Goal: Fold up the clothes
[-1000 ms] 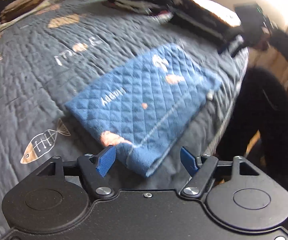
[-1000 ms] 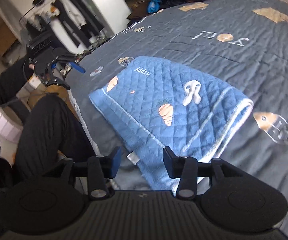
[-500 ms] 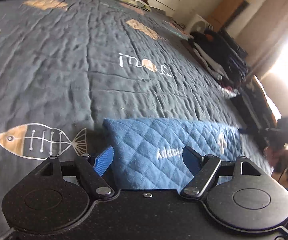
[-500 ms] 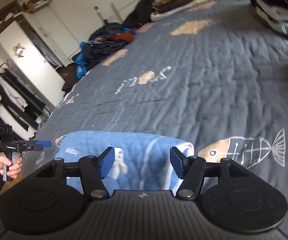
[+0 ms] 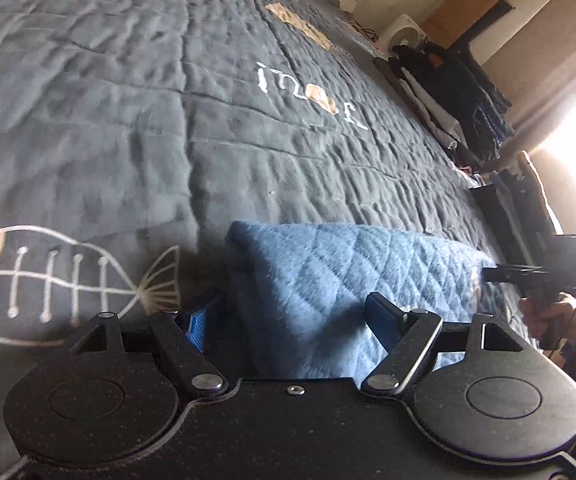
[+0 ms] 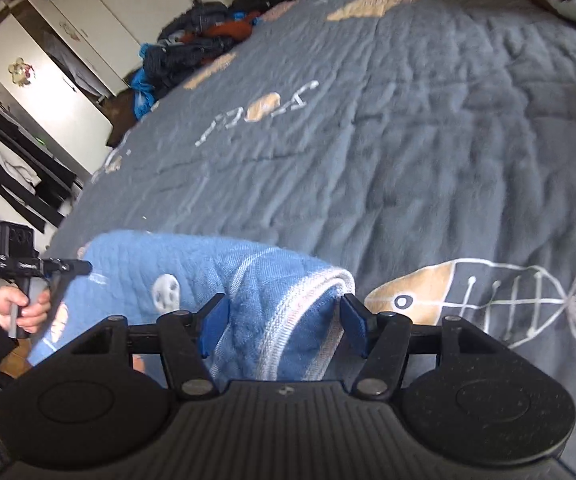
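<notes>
A folded blue quilted garment (image 5: pixel 328 280) lies on the dark grey bed quilt (image 5: pixel 127 120). My left gripper (image 5: pixel 292 320) is low at one end of it and open; the folded corner sits between the blue pads (image 5: pixel 197 326), which do not squeeze it. At the other end, the white-trimmed edge of the garment (image 6: pixel 288 300) lies between the jaws of my right gripper (image 6: pixel 283 328); these are opening and loose around the cloth. Each view shows the other gripper far off in a hand: the right gripper (image 5: pixel 504 272), the left gripper (image 6: pixel 75 267).
The quilt carries fish-bone prints (image 5: pixel 59 280) (image 6: pixel 488 292) beside the garment. Stacks of folded dark clothes (image 5: pixel 460 100) line one bed edge, and a loose heap of clothes (image 6: pixel 191 48) sits at a far corner. A white wardrobe (image 6: pixel 39 80) and a clothes rack (image 6: pixel 3 160) stand beyond.
Both grippers have come down from above the garment to bed level, one at each end, and now straddle the cloth. The right jaws have widened.
</notes>
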{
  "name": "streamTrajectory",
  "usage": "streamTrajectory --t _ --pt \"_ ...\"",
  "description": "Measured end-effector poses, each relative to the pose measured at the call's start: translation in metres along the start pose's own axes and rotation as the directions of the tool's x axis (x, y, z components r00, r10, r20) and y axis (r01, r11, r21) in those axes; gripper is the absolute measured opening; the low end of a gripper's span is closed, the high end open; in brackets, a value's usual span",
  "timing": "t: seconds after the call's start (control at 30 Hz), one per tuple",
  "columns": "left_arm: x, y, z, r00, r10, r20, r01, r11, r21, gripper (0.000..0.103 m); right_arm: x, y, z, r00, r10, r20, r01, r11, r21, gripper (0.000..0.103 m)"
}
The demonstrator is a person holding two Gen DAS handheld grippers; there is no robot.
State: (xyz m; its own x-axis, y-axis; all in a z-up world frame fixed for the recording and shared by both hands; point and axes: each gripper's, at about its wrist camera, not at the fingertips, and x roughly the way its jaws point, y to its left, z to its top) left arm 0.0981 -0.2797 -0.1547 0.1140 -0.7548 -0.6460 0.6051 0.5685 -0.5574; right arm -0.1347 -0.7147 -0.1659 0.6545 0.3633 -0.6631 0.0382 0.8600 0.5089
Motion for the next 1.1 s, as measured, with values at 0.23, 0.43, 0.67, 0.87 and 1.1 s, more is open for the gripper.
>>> streamTrajectory --t 0.23,0.43,0.67,0.87,1.1 --pt "0.006 -0.014 -0.001 0.999 -0.028 0.025 0.026 0.996 0.08 0.02 0.008 0.007 -0.003 0.998 -0.017 0.069 0.018 1.0 -0.016 0.06" --pt "-0.02 -0.036 0.011 0.983 -0.058 0.174 0.029 0.986 0.163 0.014 -0.005 0.026 0.002 0.98 -0.016 0.2 0.037 0.995 -0.098 0.022" --pt "0.002 -0.017 0.013 0.988 0.089 0.128 -0.102 0.99 0.099 0.038 0.007 0.024 0.012 0.971 -0.096 0.219 0.123 0.986 -0.115 0.033" --pt "-0.053 -0.024 0.026 0.902 0.237 0.362 -0.271 0.962 0.045 0.046 -0.013 0.004 0.018 0.961 -0.134 0.242 0.135 0.991 0.015 0.054" --pt "-0.022 -0.151 0.003 0.781 0.261 0.568 -0.397 0.909 0.127 0.077 -0.035 0.072 0.029 0.898 -0.083 0.432 0.111 0.993 -0.041 0.073"
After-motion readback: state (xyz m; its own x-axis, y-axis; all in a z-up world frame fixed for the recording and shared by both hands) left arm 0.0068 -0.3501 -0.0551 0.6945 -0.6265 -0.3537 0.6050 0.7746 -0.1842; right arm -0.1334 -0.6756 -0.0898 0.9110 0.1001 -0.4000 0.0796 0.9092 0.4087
